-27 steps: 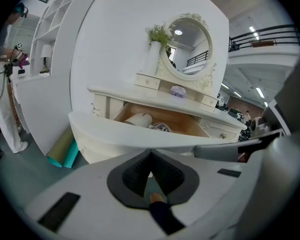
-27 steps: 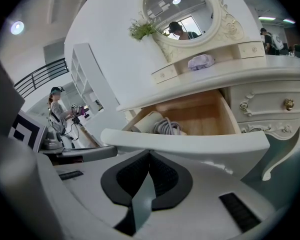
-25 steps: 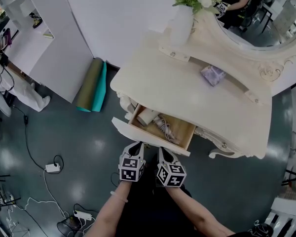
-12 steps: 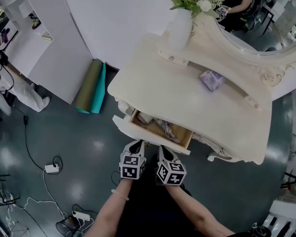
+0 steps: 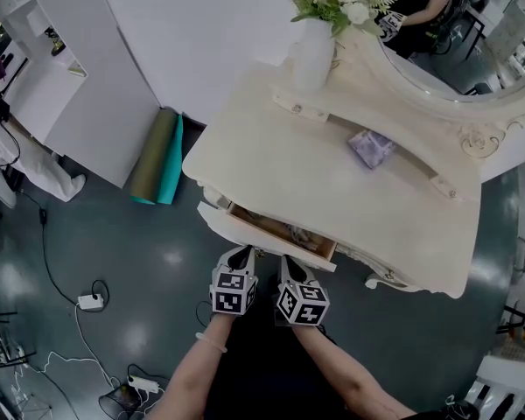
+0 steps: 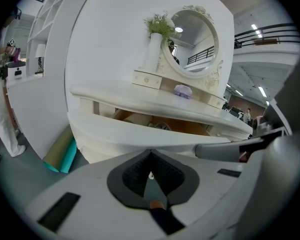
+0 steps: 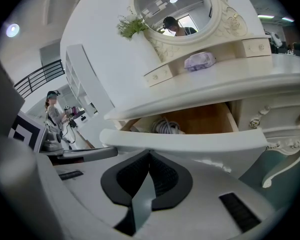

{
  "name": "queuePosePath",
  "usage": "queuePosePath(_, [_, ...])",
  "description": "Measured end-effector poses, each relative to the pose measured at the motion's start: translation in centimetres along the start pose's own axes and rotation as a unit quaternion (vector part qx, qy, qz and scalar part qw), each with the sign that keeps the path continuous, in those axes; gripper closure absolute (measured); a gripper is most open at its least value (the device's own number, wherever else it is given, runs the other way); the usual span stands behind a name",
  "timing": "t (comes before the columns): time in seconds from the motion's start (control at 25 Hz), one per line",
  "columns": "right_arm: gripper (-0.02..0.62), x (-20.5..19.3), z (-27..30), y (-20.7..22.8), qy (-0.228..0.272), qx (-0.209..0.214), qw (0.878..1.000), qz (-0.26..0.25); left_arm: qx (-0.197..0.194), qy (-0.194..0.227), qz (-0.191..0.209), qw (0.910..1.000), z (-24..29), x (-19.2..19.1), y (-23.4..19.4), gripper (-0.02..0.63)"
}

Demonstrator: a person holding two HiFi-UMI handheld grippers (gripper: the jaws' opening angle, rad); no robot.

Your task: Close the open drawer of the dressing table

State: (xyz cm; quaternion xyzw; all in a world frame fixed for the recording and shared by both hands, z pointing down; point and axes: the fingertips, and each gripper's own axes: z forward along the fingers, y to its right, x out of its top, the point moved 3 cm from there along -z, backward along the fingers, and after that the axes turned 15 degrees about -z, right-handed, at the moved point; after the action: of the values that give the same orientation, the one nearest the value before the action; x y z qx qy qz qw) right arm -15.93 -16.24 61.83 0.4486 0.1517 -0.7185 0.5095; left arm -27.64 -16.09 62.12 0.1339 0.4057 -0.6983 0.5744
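At bench front, head view: drawer point(image 5: 261, 240) sits partly out. A narrow strip of wood interior shows btwn its curved white front and the overhanging edge of the bench point(image 5: 332, 178) top. Drawer is under the bench's left-centre part; the front panel's left end reaches about to the bench's left front corner.

Left hand-held gripper point(image 5: 241, 254) and right hand-held gripper point(image 5: 288, 263) are side by side, close but apart. Both tips are up against the drawer front's outer face, near its middle. Marker cubes face up, forearms run straight back toward the camera.

Left gripper view: jaws pinched together, nothing btwn them, drawer front edge directly past the tip. Right gripper view: same, jaws closed to a point and empty, w/ the white front rim just beyond. A grey coiled cord point(image 7: 165, 126) lies inside on the wood bottom.

Bench top:
- White vase point(image 5: 313, 55) w/ flowers at back left.
- Purple pack point(image 5: 371, 147) in the gap btwn the two small rear drawers, below the oval mirror point(image 5: 455, 38).
- Front half of the top is bare.

Room to move:
- Dark floor point(image 5: 114, 252) is open to the person's left.
- Power strip point(image 5: 92, 301) w/ trailing lead lies well apart from both grippers.
- Rolled mats point(image 5: 157, 157), olive and teal, lie at the foot of the white wall point(image 5: 201, 33), just beside the bench's left end.
- Carved bench leg point(image 5: 387, 280) stands near the right gripper, on its right; floor past it is open.
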Motion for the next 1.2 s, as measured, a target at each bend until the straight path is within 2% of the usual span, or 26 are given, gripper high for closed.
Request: queuePosePath(1.2, [0.569, 3.5, 3.5, 4.0, 0.010, 0.002, 1.000, -0.004, 0.011, 0.006, -0.003, 0.9999, 4.8, 3.9, 1.5, 0.581])
